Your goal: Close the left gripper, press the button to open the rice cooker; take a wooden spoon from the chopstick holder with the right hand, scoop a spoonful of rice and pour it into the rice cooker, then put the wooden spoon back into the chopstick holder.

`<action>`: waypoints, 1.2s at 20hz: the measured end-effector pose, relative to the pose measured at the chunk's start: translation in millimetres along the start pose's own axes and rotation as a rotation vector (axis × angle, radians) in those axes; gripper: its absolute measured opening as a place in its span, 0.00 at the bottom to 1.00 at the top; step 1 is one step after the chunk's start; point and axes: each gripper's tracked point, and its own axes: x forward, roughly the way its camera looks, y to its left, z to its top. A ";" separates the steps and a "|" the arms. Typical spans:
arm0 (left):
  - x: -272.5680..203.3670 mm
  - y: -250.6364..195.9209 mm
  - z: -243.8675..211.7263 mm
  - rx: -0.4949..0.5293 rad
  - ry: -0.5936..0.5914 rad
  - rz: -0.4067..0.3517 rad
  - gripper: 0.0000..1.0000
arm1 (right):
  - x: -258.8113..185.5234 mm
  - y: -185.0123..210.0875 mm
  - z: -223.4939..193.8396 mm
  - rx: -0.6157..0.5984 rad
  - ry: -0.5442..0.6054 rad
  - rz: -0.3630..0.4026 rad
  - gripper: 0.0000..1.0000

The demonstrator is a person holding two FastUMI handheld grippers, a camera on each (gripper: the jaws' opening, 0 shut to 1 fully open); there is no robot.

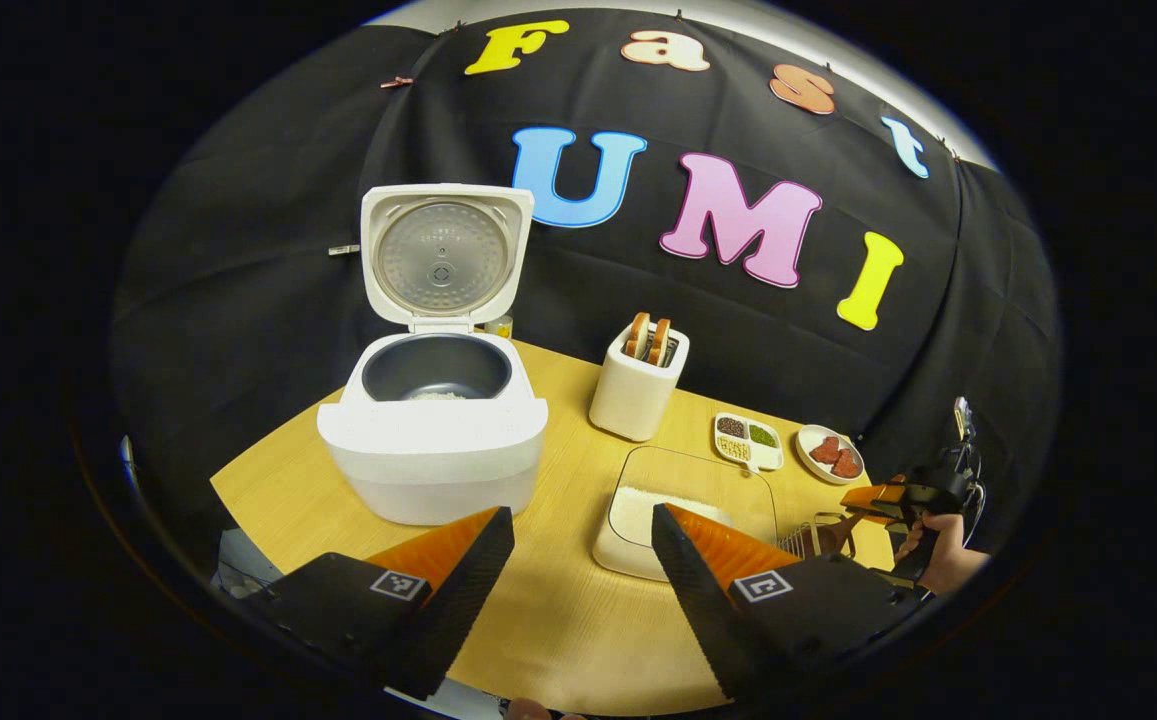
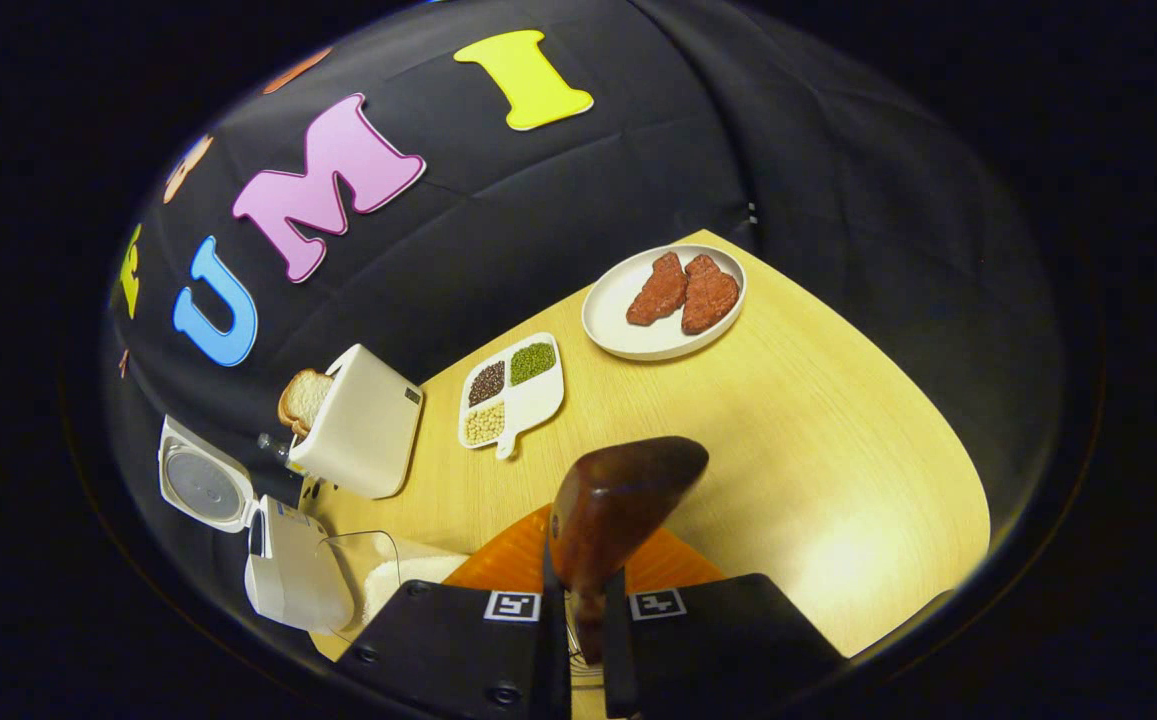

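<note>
The white rice cooker (image 1: 433, 450) stands open with its lid (image 1: 443, 255) upright, and a little rice shows in the pot. My left gripper (image 1: 583, 520) hangs open in front of it, holding nothing. A square white dish of rice (image 1: 693, 500) lies to the cooker's right. At the far right a hand (image 1: 938, 550) holds my right gripper (image 1: 873, 498) over the wire chopstick holder (image 1: 816, 535). In the right gripper view that gripper (image 2: 588, 590) is shut on the dark wooden spoon (image 2: 623, 500), whose bowl points up and away. The spoon's lower end is hidden.
A white toaster (image 1: 638, 385) with bread stands behind the rice dish. Right of it are a divided dish of beans (image 1: 748, 440) and a plate with two red pieces (image 1: 831, 452). In the right gripper view, bare tabletop (image 2: 838, 450) stretches to the table's right edge.
</note>
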 end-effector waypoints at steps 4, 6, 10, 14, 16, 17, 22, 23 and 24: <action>-2.0 9.4 3.3 0.012 0.011 -0.023 0.96 | -33.4 18.5 19.6 -0.040 -0.065 0.020 0.17; -3.5 13.4 10.3 0.009 0.000 -0.042 0.96 | -49.3 29.4 36.4 -0.071 -0.117 0.018 0.17; -1.1 31.0 20.9 0.040 -0.038 -0.073 0.96 | -79.8 65.3 62.1 -0.140 -0.211 0.034 0.17; 0.0 52.8 19.9 0.028 -0.041 -0.118 0.96 | -93.2 107.3 59.6 -0.145 -0.249 0.051 0.17; 2.6 63.6 16.9 0.012 -0.028 -0.136 0.96 | -95.9 130.7 54.8 -0.162 -0.264 0.065 0.17; 3.0 70.3 14.3 0.012 -0.022 -0.141 0.96 | -96.3 142.2 51.6 -0.173 -0.269 0.076 0.17; 6.4 93.8 15.0 0.047 -0.018 -0.182 0.96 | -83.4 189.0 18.3 -0.235 -0.266 0.103 0.17; 9.4 96.8 12.8 0.053 -0.009 -0.195 0.96 | -77.4 193.3 9.9 -0.246 -0.259 0.095 0.17; 12.9 99.8 9.4 0.055 0.005 -0.205 0.95 | -69.7 196.4 -0.7 -0.256 -0.250 0.083 0.17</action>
